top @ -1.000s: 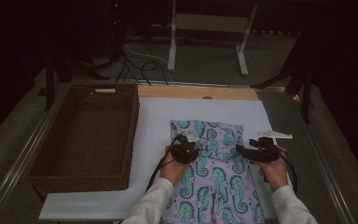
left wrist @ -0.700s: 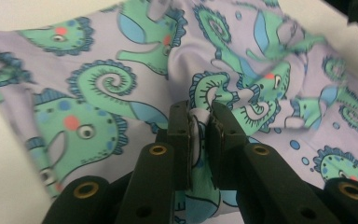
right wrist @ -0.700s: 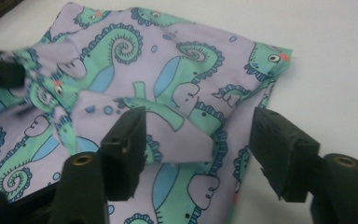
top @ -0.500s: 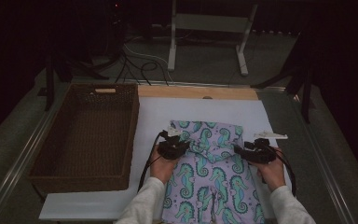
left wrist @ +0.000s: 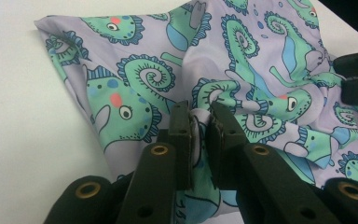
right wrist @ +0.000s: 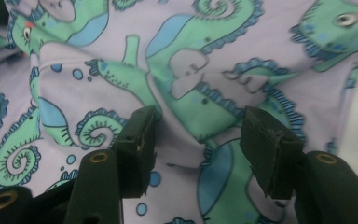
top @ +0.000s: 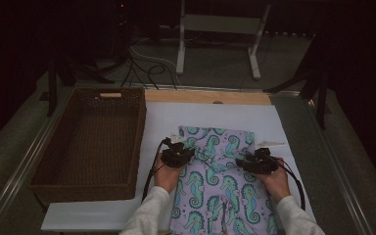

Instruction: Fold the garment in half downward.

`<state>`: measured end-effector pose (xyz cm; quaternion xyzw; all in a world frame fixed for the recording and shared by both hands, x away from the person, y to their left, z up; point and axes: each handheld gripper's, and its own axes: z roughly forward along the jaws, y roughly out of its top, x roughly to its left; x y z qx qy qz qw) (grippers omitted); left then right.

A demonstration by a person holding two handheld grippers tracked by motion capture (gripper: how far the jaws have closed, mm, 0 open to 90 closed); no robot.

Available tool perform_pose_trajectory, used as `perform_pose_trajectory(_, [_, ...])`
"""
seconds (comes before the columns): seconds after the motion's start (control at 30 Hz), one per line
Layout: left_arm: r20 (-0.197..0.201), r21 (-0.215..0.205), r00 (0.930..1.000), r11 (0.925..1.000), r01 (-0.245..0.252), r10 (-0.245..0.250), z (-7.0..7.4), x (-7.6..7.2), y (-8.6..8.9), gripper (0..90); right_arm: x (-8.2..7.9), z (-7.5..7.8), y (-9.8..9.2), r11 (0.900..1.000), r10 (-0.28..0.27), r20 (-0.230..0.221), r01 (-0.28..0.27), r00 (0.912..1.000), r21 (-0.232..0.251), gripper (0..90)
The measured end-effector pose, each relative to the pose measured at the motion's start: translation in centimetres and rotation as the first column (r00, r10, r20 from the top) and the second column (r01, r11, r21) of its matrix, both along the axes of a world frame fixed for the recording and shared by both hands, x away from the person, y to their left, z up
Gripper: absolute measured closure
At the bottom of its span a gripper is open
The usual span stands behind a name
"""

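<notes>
**poster1:** Both hands have slid back toward the person since a second ago, and the far edge of the seahorse-print cloth (top: 220, 176) came with them, so it's bunched up a bit more now. Left gripper (top: 178, 155) went toward the wicker basket (top: 90, 142) too.

**poster2:** yep. Left gripper (left wrist: 200, 122) has its jaws nearly together with a fold of the cloth (left wrist: 242, 70) pinched between them, you can see the fabric squeezed right in there.

**poster1:** And the right gripper (top: 257, 163)?

**poster2:** Right gripper (right wrist: 196, 135) has just been closing, jaws about half wide, pressed down over a ridge of cloth (right wrist: 177, 60), but the pads aren't squeezing it yet.

**poster1:** Where's the cloth sitting?

**poster2:** On the white board (top: 225, 115), just to the right of the basket, not touching it. Right gripper is on the side of the cloth away from the basket.
</notes>
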<state>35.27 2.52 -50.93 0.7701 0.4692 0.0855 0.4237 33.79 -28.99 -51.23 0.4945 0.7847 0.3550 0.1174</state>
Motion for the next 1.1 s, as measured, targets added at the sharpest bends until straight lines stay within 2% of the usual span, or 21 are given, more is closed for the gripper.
perform_pose_trajectory(0.1, [-0.001, 0.008, 1.0000, 1.0000, 0.003, -0.003, -0.1, 0.0, -0.1, 81.2, 0.0, -0.3, 0.6, 0.999, -0.006, -0.010, 0.006, 0.9999, -0.037, 50.2])
perform_pose_trajectory(0.23, [-0.002, 0.013, 1.0000, 0.9999, 0.004, -0.004, -0.3, -0.1, -0.2, 80.3, 0.0, -0.2, 1.2, 0.997, -0.021, 0.008, 0.022, 0.9997, -0.073, 70.2])
perform_pose_trajectory(0.3, [0.000, 0.016, 1.0000, 0.9999, 0.000, 0.000, -0.4, -0.2, -0.2, 79.0, -0.1, -0.2, 1.4, 0.997, -0.017, 0.018, 0.018, 0.9997, -0.076, 81.7])
perform_pose_trajectory(0.33, [-0.001, 0.021, 1.0000, 0.9998, 0.001, -0.001, -0.5, -0.2, -0.2, 78.4, -0.1, -0.1, 1.5, 0.996, -0.014, 0.025, 0.016, 0.9996, -0.086, 83.0])
perform_pose_trajectory(0.4, [-0.007, 0.037, 1.0000, 0.9993, -0.001, 0.002, -0.7, -0.3, -0.2, 76.4, -0.2, 0.1, 1.5, 0.994, -0.005, 0.038, 0.009, 0.9993, -0.106, 84.0])
perform_pose_trajectory(0.5, [-0.025, 0.075, 0.9995, 0.9971, -0.015, 0.017, -1.1, -0.3, -0.2, 67.7, -0.4, 0.4, 1.2, 0.994, 0.000, 0.041, 0.004, 0.9992, -0.107, 84.3])
perform_pose_trajectory(0.53, [-0.029, 0.073, 0.9994, 0.9972, -0.015, 0.017, -1.2, -0.4, -0.2, 65.7, -0.5, 0.4, 1.1, 0.994, -0.004, 0.041, 0.008, 0.9992, -0.106, 84.3])
perform_pose_trajectory(0.6, [-0.026, 0.074, 0.9996, 0.9972, -0.003, 0.005, -1.3, -0.5, -0.2, 60.1, -0.5, 0.6, 0.8, 0.995, -0.003, 0.043, 0.008, 0.9991, -0.104, 84.4])
perform_pose_trajectory(0.67, [-0.012, 0.106, 0.9999, 0.9943, 0.004, -0.002, -1.2, -0.7, -0.6, 57.3, -0.6, 0.8, 0.6, 0.996, -0.011, 0.042, 0.015, 0.9991, -0.092, 84.4])
perform_pose_trajectory(0.73, [0.004, 0.138, 0.9999, 0.9903, 0.015, -0.016, -1.2, -0.8, -1.0, 61.2, -0.7, 0.9, 0.4, 0.996, -0.006, 0.038, 0.009, 0.9993, -0.088, 84.4])
perform_pose_trajectory(0.8, [0.002, 0.137, 0.9996, 0.9902, 0.029, -0.029, -1.2, -0.8, -1.2, 75.7, -0.8, 0.9, 0.3, 0.996, -0.004, 0.038, 0.008, 0.9993, -0.087, 84.4])
perform_pose_trajectory(0.83, [-0.004, 0.128, 0.9986, 0.9904, 0.052, -0.052, -1.1, -0.9, -1.4, 75.7, -0.8, 0.9, 0.3, 0.996, -0.004, 0.039, 0.007, 0.9992, -0.086, 84.4])
perform_pose_trajectory(0.87, [-0.006, 0.124, 0.9982, 0.9904, 0.060, -0.060, -1.1, -0.9, -1.4, 82.5, -1.0, 1.0, 0.4, 0.996, 0.005, 0.040, -0.002, 0.9992, -0.089, 84.4])
perform_pose_trajectory(0.97, [-0.004, 0.086, 0.9980, 0.9943, 0.063, -0.063, -0.7, -1.1, -1.2, 83.8, -1.2, 1.3, 0.3, 0.996, 0.010, 0.046, -0.006, 0.9989, -0.089, 84.5])
perform_pose_trajectory(1.1, [0.002, 0.073, 0.9971, 0.9944, 0.076, -0.077, -0.2, -1.7, -1.0, 84.0, -1.7, 1.6, -0.1, 0.996, 0.017, 0.046, -0.013, 0.9988, -0.084, 84.5])
